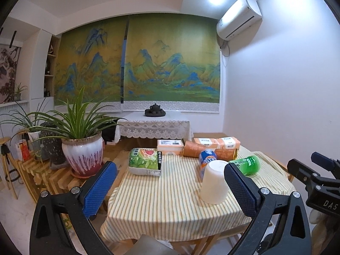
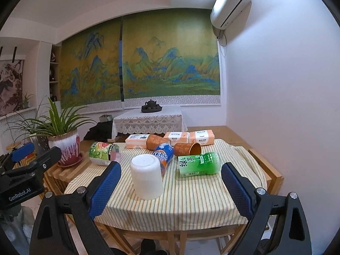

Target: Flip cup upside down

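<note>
A white plastic cup [image 1: 214, 181] stands upside down, base up, on the yellow striped tablecloth [image 1: 165, 201]; it also shows in the right wrist view [image 2: 146, 176]. My left gripper [image 1: 170, 188] is open and empty, held back above the table's front edge, its right finger [image 1: 240, 187] just beside the cup. My right gripper [image 2: 171, 188] is open and empty, near the table's front edge, with the cup ahead of its left finger [image 2: 105, 188].
Behind the cup lie a blue soda can [image 2: 163, 155], a green tea bottle [image 2: 198, 164], a green-pink bottle [image 2: 104, 153], two orange tubes [image 2: 188, 148] and tissue packs [image 2: 201, 137]. A potted plant [image 1: 82, 155] stands on a slatted stand at left. A white wall is at right.
</note>
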Tool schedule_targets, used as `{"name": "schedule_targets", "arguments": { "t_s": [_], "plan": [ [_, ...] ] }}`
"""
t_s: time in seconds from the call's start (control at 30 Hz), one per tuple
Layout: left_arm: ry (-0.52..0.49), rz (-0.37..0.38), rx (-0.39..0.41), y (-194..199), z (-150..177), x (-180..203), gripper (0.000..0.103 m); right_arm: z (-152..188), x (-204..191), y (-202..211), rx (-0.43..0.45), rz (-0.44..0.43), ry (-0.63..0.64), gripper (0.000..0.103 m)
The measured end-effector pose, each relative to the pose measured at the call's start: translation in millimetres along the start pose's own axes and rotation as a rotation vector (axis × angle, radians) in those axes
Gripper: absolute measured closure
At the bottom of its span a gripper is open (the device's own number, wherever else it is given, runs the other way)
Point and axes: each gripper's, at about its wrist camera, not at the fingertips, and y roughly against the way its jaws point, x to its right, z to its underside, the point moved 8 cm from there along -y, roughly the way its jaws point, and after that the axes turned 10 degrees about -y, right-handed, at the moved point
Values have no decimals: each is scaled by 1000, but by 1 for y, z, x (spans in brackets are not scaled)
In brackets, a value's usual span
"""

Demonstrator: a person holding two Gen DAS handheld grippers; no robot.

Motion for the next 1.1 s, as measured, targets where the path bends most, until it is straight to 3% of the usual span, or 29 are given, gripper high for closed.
{"name": "schedule_targets", "arguments": {
  "t_s": [1.1],
  "plan": [
    [8,-14,-9,-5,1,-5,1,1,1,-5,-12,2,-13,10]
  ]
}}
